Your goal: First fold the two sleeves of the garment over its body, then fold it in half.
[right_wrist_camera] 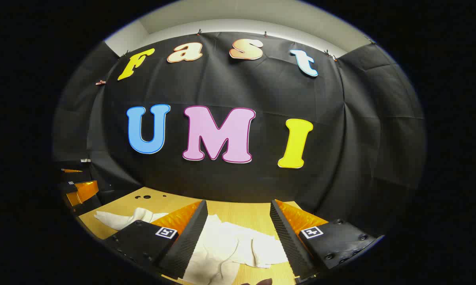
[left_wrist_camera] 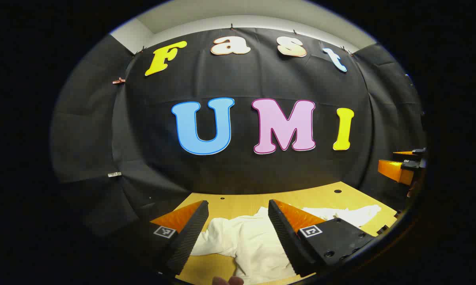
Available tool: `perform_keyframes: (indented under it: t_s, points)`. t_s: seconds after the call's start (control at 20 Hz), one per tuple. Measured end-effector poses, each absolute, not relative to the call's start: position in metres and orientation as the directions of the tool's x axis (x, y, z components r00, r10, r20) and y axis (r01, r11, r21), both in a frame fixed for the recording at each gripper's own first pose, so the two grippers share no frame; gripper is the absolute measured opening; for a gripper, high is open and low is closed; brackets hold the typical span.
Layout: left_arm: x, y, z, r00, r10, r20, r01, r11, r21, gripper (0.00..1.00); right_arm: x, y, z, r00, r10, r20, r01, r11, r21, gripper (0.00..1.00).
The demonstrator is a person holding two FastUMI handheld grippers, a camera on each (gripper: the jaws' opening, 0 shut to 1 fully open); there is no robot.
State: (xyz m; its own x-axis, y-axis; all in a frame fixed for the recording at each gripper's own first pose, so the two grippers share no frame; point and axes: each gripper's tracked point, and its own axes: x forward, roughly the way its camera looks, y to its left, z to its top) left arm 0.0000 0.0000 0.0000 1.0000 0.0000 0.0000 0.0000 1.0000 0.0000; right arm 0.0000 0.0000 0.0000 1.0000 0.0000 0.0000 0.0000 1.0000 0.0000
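Lying crumpled on the wooden table (left_wrist_camera: 238, 202), a white garment (left_wrist_camera: 253, 241) is seen in the left gripper view, spread from the near middle toward the far right, where one sleeve (left_wrist_camera: 356, 215) is stretched out flat. The left gripper (left_wrist_camera: 238, 225) is held above the near part of the cloth, its two fingers spread wide apart with nothing gripped between them; the garment is seen through the gap, and whether the fingertips touch it cannot be told. At the far right edge of this view, the other gripper (left_wrist_camera: 404, 166) is partly seen, raised above the table level and well apart from the cloth.

In the right gripper view, the same garment (right_wrist_camera: 238, 245) is shown bunched and wrinkled on the table (right_wrist_camera: 245, 213), with a sleeve (right_wrist_camera: 123, 218) trailing away to the left. The right gripper (right_wrist_camera: 238, 229) is likewise held released, its fingers set wide apart over the folds, and nothing is clasped. At the left edge of this view, part of the other gripper (right_wrist_camera: 79, 190) is seen beyond the sleeve end.

Black cloth is hung behind the table as the booth wall (left_wrist_camera: 238, 166), and a pale ceiling is seen above it. Small dark holes (right_wrist_camera: 143, 196) are marked in the far left part of the tabletop. The sleeves have not yet been laid over the body of the garment.
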Motion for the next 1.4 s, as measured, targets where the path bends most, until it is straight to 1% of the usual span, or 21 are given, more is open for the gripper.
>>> perform_keyframes:
  t_s: [0.75, 0.9, 1.1, 1.3, 1.4]
  points:
    - [0.003, -0.033, -0.002, 0.999, -0.039, -0.02, 0.039, 0.999, 0.018, 0.96, 0.002, -0.017, -0.011, 1.0, 0.009, -0.021, -0.009, 1.0, 0.023, 0.97]
    - [0.007, -0.044, -0.005, 0.998, -0.051, -0.031, 0.052, 0.998, 0.019, 0.96, 0.007, -0.024, -0.019, 0.999, 0.0, -0.046, 0.002, 0.999, 0.035, 0.97]
    - [0.014, -0.063, -0.017, 0.994, -0.074, -0.074, 0.076, 0.997, 0.021, 0.96, 0.021, -0.05, -0.06, 0.985, -0.018, -0.174, 0.029, 0.998, 0.059, 0.97]
    - [0.022, -0.084, -0.03, 0.987, -0.09, -0.132, 0.093, 0.996, 0.014, 0.96, 0.036, -0.105, -0.099, 0.957, -0.101, -0.273, 0.131, 0.987, 0.095, 0.97]
    - [0.031, -0.104, -0.047, 0.975, -0.101, -0.197, 0.106, 0.994, 0.011, 0.97, 0.047, -0.151, -0.142, 0.917, -0.15, -0.369, 0.193, 0.978, 0.084, 0.97]
